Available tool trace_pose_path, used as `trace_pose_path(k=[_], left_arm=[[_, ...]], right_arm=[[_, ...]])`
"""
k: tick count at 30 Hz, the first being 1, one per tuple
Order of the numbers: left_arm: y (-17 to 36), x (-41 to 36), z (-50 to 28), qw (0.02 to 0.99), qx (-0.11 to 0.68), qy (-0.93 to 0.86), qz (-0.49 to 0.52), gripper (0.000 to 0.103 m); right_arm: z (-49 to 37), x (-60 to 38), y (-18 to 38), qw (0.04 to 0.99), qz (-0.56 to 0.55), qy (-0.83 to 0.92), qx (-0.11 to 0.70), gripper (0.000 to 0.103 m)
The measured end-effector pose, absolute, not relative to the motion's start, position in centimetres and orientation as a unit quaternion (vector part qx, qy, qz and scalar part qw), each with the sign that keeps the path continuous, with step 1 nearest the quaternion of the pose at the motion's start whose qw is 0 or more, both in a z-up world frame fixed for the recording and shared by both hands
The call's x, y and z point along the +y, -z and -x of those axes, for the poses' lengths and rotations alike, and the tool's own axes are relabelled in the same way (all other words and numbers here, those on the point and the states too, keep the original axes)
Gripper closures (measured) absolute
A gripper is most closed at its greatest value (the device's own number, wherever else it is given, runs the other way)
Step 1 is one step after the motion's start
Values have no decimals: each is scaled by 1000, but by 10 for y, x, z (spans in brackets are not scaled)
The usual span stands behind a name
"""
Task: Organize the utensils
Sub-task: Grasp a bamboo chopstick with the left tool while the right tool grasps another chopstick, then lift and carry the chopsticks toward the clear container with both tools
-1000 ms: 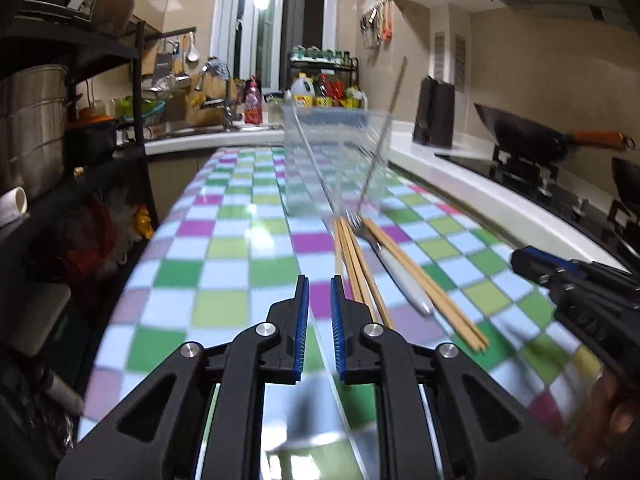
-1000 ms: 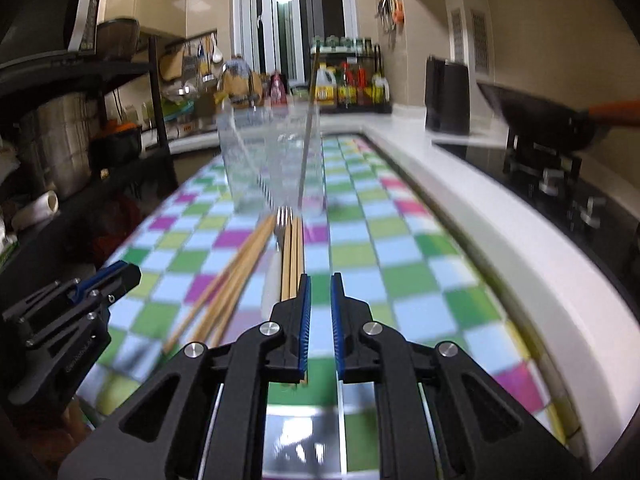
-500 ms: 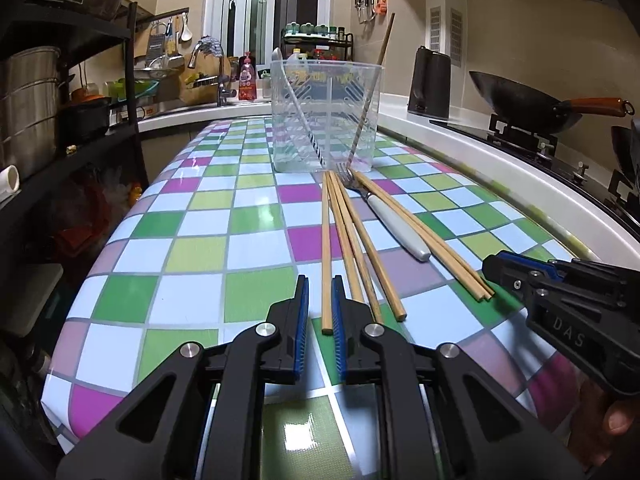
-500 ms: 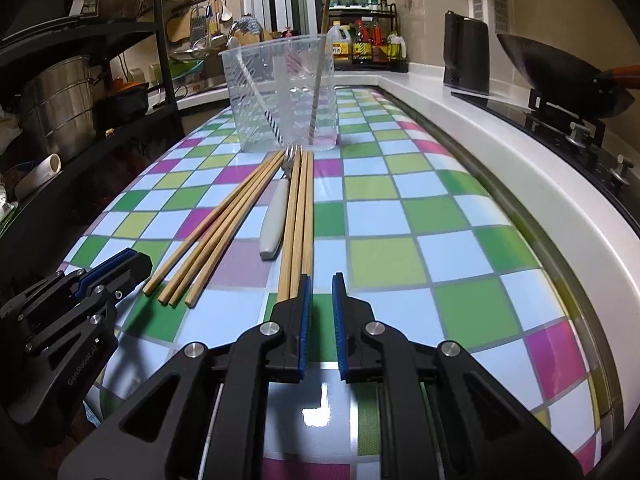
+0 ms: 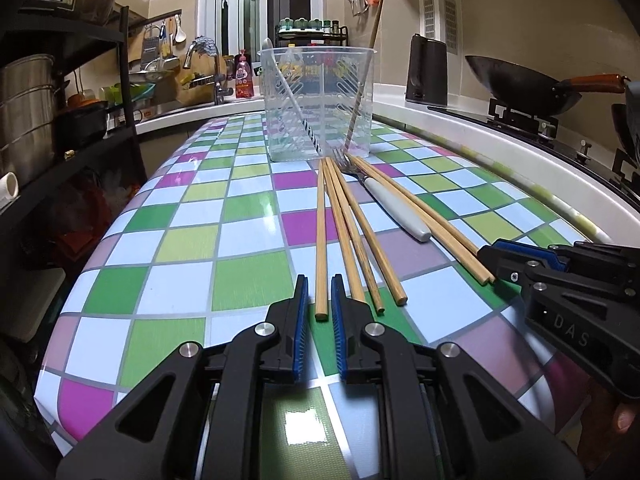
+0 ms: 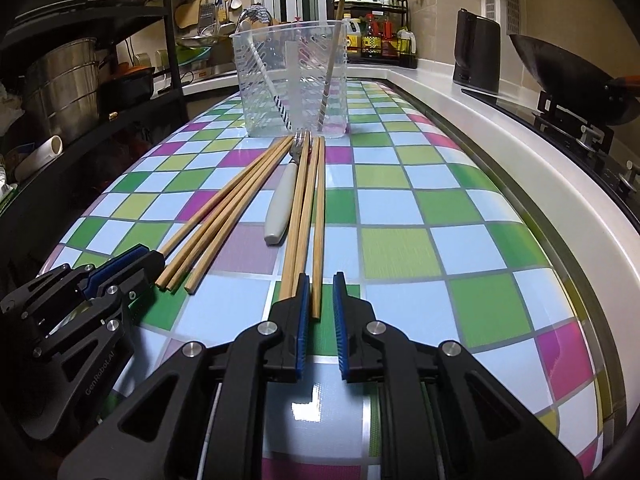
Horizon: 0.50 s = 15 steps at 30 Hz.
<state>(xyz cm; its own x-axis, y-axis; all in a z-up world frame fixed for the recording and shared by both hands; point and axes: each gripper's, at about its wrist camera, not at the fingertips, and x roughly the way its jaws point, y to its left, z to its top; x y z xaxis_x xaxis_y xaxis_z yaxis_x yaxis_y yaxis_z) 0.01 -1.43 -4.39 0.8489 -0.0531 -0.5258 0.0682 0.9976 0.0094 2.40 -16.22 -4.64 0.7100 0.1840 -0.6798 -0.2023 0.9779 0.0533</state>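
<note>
Left wrist view only: a sink faucet (image 5: 204, 64) at upper left, a person's fingertip (image 5: 624, 426) at lower right under the right gripper's body.
Right wrist view only: oil bottles (image 6: 374, 42) on a rack at upper centre, behind the holder.
Left gripper (image 5: 320, 308): bottom centre of its own view, low over the counter (image 5: 180, 248), jaws slightly parted with a narrow gap, holding nothing; the near end of the leftmost chopstick (image 5: 321, 240) lies just ahead of the gap. In the right wrist view it sits at lower left (image 6: 132, 258), beside the ends of the left chopstick bundle (image 6: 228, 208).
Fork (image 5: 394, 204): white handle, flat on the counter between the two chopstick groups, tines toward the holder.
Holder (image 5: 318, 100): clear plastic cup, upper centre, upright on the counter, with a striped straw-like stick and a wooden stick leaning inside.
Right gripper (image 6: 320, 300): bottom centre of its view, jaws slightly parted, empty; one chopstick (image 6: 319, 224) ends within the gap, not pinched.
Wok (image 5: 524, 86): upper right, on the stove.
</note>
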Motion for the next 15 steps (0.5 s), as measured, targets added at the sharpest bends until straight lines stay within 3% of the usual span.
trace_pose_path(k=[3, 15], left_arm=[[43, -15, 0, 961, 273, 33, -10, 96], [42, -12, 9, 963, 268, 6, -6, 96]], right_arm=[[-23, -163, 46, 925, 10, -106, 365, 98], [-10, -172, 48, 937, 2, -55, 345, 99]])
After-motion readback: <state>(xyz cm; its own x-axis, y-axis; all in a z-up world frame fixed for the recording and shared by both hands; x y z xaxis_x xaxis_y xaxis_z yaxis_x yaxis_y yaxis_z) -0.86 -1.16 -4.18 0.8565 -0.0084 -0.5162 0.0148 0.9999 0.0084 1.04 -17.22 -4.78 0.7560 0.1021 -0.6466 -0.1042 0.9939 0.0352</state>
